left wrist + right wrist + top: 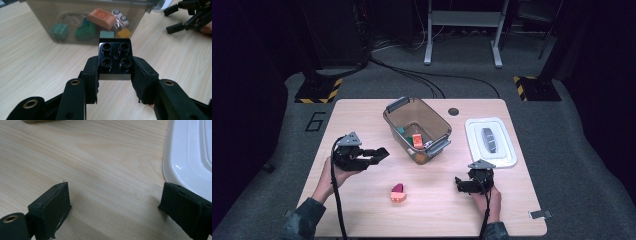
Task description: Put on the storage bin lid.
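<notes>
**Block held, bin straight ahead**

Where the left gripper is seen along its own jaws, a black block is clamped between the two pads, studs up, its flat sides pressed by the foam. In the high view the same gripper is held above the tabletop at the left, pointing right toward the bin.

The relation that matters for the coming move is judged to be this: the bin lies directly ahead of the held block, along the line of the jaws and a little beyond them, with bare wood between. Its near wall is met first; the opening lies above and behind that wall, so the block would have to be carried over the rim rather than pushed forward. The long axis of the bin is seen running diagonally across the tabletop, from upper left to lower right.

Inside the bin, several coloured blocks are already gathered.

The right gripper rests low on the right, its jaws spread with nothing between them, beside the white lid. A pink block is left on the wood between the two hands, nearer the person than the bin.
</notes>
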